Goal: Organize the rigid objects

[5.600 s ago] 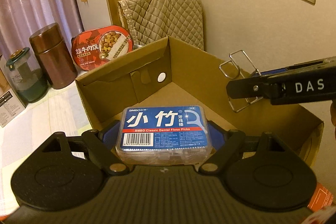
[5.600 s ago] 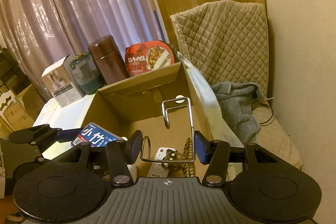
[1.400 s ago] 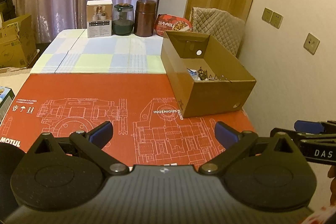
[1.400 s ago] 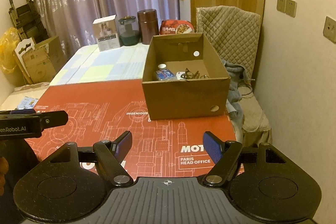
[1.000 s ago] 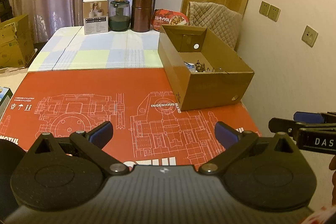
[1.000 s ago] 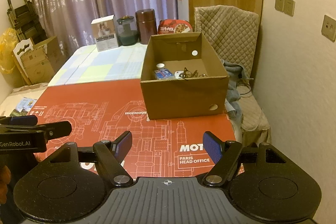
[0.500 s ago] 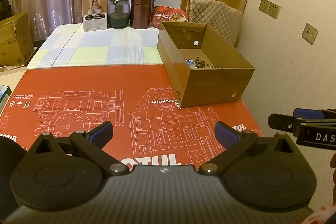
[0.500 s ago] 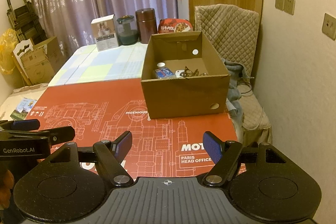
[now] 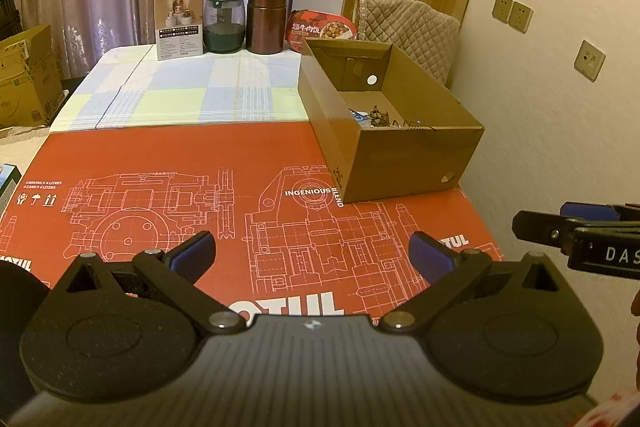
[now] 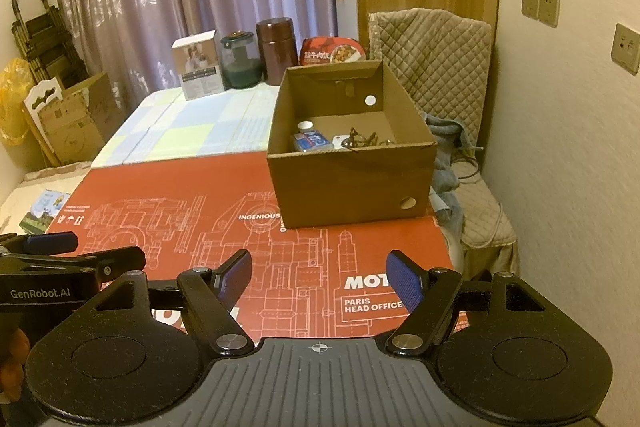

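Observation:
An open cardboard box (image 9: 400, 163) (image 10: 352, 187) stands on the red printed sheet (image 9: 200, 163) (image 10: 180, 195) near the table's right edge. Inside it lie a blue dental floss box (image 10: 312, 141), a white cap (image 10: 305, 125), a dark tangle (image 10: 362, 139) and wire pieces (image 9: 412, 125). My left gripper (image 9: 314, 255) hovers open and empty over the sheet's near part. My right gripper (image 10: 318, 279) is open and empty too, well short of the box. Each gripper shows at the other view's edge.
At the table's far end stand a white carton (image 9: 179, 23), a glass jar (image 9: 224, 23), a brown canister (image 9: 267, 19) and a red food bowl (image 9: 322, 29). A quilted chair (image 10: 440, 67) sits by the right wall. Cardboard boxes (image 10: 68, 119) stand on the floor at left.
Five seconds ago my left gripper held the floss box and my right a wire hook over the box; both are now empty and drawn back. Over the last second, nothing has moved.

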The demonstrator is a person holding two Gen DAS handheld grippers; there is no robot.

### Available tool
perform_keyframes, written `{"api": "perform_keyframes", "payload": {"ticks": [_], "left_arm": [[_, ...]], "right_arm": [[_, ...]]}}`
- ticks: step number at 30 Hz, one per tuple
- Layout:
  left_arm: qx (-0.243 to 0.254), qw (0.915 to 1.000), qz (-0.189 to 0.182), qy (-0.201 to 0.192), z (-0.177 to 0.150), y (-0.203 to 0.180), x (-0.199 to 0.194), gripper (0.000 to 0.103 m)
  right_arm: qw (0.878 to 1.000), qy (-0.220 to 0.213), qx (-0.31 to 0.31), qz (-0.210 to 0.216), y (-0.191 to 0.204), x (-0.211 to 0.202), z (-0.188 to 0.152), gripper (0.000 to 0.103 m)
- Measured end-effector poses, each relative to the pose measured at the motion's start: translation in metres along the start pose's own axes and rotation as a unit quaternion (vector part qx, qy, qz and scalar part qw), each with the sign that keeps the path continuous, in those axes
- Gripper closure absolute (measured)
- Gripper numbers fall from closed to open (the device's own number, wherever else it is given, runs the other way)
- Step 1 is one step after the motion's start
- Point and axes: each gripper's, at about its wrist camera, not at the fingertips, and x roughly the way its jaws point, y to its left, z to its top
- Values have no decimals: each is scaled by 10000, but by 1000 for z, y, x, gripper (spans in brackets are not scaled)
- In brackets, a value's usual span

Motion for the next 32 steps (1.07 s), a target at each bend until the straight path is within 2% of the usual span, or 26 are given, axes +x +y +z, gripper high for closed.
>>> {"api": "perform_keyframes", "payload": {"ticks": [32], "left_arm": [[-23, 10000, -34, -78, 0, 0, 0, 1]], "right_arm": [[10000, 43, 17, 5, 2, 0, -4, 32]]}}
